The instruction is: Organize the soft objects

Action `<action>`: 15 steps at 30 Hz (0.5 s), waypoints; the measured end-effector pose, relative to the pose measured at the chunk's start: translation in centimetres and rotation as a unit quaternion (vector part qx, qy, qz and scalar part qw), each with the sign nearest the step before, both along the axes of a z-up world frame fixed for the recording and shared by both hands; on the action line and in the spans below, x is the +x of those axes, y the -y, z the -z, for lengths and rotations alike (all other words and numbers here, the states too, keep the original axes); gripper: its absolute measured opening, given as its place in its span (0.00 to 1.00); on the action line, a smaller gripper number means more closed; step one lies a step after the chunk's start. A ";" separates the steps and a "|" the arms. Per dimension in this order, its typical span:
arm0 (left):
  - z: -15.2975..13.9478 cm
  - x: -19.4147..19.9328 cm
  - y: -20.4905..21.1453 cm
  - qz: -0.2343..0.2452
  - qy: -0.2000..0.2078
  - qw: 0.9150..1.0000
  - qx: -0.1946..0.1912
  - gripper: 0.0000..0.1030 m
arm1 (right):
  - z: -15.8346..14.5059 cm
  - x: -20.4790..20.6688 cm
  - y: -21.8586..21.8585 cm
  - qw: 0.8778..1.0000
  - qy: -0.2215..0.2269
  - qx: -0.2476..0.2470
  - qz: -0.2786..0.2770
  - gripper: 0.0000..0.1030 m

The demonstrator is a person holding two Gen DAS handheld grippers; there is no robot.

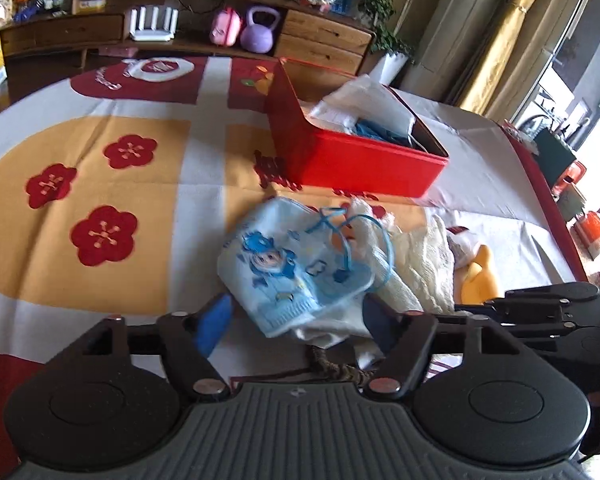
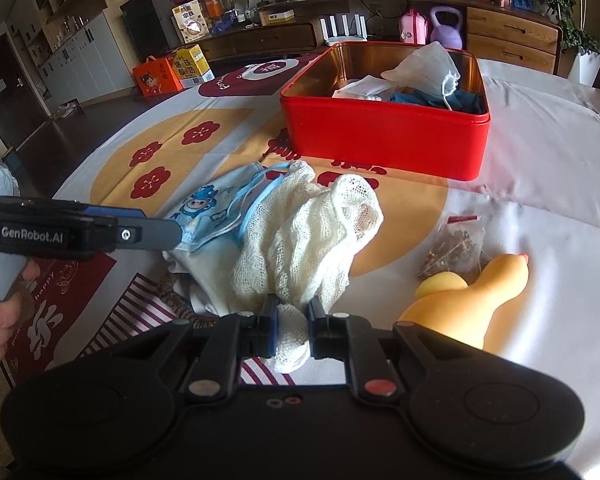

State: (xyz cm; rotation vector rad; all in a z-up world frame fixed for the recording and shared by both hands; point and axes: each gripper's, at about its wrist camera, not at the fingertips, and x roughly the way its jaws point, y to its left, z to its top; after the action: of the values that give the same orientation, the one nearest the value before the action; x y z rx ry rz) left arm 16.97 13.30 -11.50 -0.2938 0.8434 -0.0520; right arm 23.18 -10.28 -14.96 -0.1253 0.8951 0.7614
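Right gripper (image 2: 291, 322) clenched on the mesh cloth (image 2: 312, 236); left gripper (image 1: 296, 320) released around the blue mask (image 1: 296, 268).

Both lie just in front of the red tin (image 2: 384, 140); close your left jaws squarely on the mask's edge before lifting.

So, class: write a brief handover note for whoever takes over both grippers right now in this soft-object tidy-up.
Right gripper: shut on the cream mesh cloth, on the table.
Left gripper: open, jaws either side of the blue child's face mask, nothing gripped.
Red tin: already holds a white mask, blue cloth and white packets.
Left to do: mask, mesh cloth, white cloth beneath them, yellow gourd toy, small bag of dried bits.
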 end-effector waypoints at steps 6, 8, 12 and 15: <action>-0.1 2.4 0.0 -0.003 -0.009 0.999 0.051 0.71 | 0.1 0.0 0.0 1.000 -0.001 0.001 0.000 0.13; 0.1 3.4 0.0 -0.004 -0.014 0.998 0.058 0.71 | 0.0 0.0 0.1 1.000 -0.002 0.002 0.000 0.13; 1.0 4.8 0.7 -0.002 -0.024 0.995 0.092 0.71 | 0.1 0.0 0.1 1.000 -0.005 0.005 0.001 0.13; 1.6 5.1 1.1 0.000 -0.024 0.994 0.108 0.71 | 0.2 0.1 0.2 1.000 -0.011 0.009 0.003 0.13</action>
State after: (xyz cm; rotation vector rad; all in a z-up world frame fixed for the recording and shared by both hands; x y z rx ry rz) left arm 22.03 12.20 -13.14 -0.0912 0.8881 0.0470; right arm 23.33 -10.51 -15.12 -0.0991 0.9092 0.7655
